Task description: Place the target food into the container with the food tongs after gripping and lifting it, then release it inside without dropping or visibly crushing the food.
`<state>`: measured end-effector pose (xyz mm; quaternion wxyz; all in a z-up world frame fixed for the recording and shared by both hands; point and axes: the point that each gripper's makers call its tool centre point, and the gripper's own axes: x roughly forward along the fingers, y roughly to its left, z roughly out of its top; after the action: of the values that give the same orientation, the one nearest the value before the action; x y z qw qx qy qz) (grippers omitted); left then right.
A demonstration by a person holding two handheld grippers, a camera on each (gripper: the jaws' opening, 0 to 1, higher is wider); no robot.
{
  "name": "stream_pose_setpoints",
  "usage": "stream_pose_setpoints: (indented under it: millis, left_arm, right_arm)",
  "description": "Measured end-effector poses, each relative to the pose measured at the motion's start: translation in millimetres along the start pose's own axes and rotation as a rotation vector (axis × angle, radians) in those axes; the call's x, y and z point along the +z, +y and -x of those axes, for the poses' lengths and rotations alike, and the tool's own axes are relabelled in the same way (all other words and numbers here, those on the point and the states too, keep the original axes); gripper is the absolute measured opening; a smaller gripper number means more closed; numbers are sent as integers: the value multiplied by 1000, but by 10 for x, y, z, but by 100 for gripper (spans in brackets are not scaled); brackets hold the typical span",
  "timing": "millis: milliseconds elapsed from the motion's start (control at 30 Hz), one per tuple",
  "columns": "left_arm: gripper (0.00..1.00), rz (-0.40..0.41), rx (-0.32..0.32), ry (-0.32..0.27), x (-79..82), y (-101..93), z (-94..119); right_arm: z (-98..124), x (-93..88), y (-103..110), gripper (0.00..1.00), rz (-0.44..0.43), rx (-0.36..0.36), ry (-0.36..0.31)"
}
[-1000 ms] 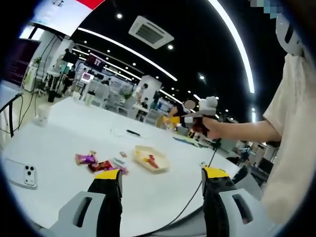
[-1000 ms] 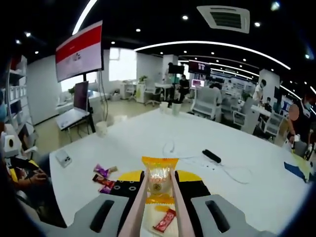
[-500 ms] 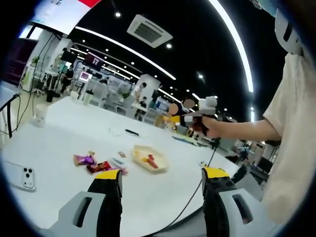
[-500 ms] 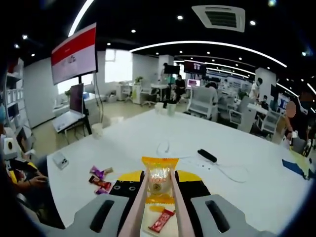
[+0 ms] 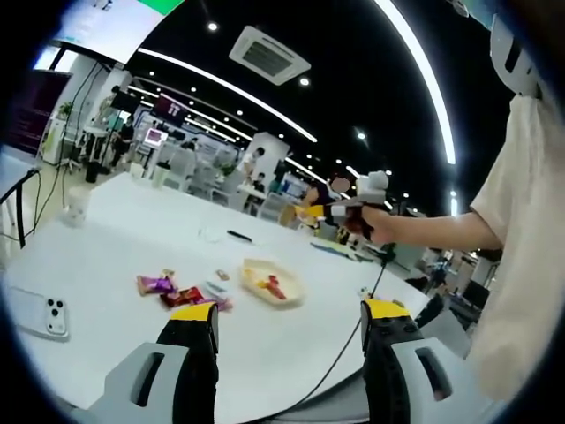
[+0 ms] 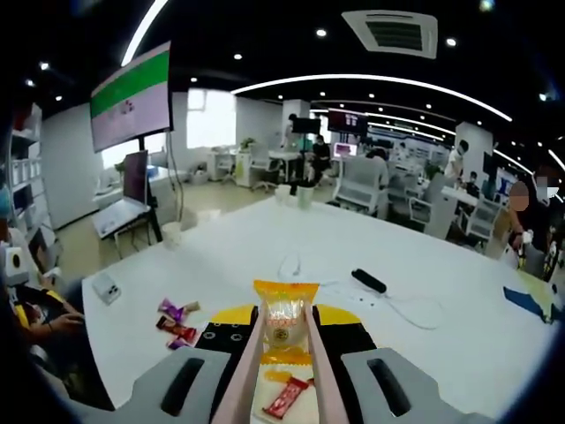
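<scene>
Pale pink food tongs are squeezed between the jaws of my right gripper. The tong tips pinch an orange-wrapped pastry packet, held in the air and looking uncrushed. Below it, between the tong arms, lies the cream tray with a red bar inside. In the left gripper view that tray sits mid-table with a few wrapped snacks in it. A hand holds the right gripper high up and right of the tray, with the packet at its tip. My left gripper stands open, holding nothing, near the table edge.
Loose wrapped candies lie left of the tray. A phone rests near the table's edge, and a black bar with a white cable lies farther off. A paper cup stands at the far corner. A cable hangs from the raised gripper.
The wall screen's band has turned from red to green. Both views shifted slightly. The packet stays pinched in the tongs at the same height.
</scene>
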<state>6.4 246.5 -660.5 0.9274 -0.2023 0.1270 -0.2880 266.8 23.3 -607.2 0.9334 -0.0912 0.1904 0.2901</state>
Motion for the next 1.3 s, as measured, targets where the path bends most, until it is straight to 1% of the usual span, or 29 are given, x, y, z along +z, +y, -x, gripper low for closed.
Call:
stream_pose_setpoints:
  millis: [267,400,700,867,1300]
  left_arm:
    - [65,-1,11,-1,12,27,37]
    - [65,1,13,4,-4,31,45]
    - [65,4,24,3,-25,29,63]
    - [65,5,27,5,-34,26,74]
    - [65,6,32,-1,-36,26,97]
  right_arm:
    - [-28,-11,-13,23,3,-3,6]
    - [-81,-56,-19,24,-20,1,13]
    - [-132,-112,32,24,-30,15,26]
    - [-144,-136,65,24,-29,21,31]
    - [-137,-156,36,24,-30,9,37]
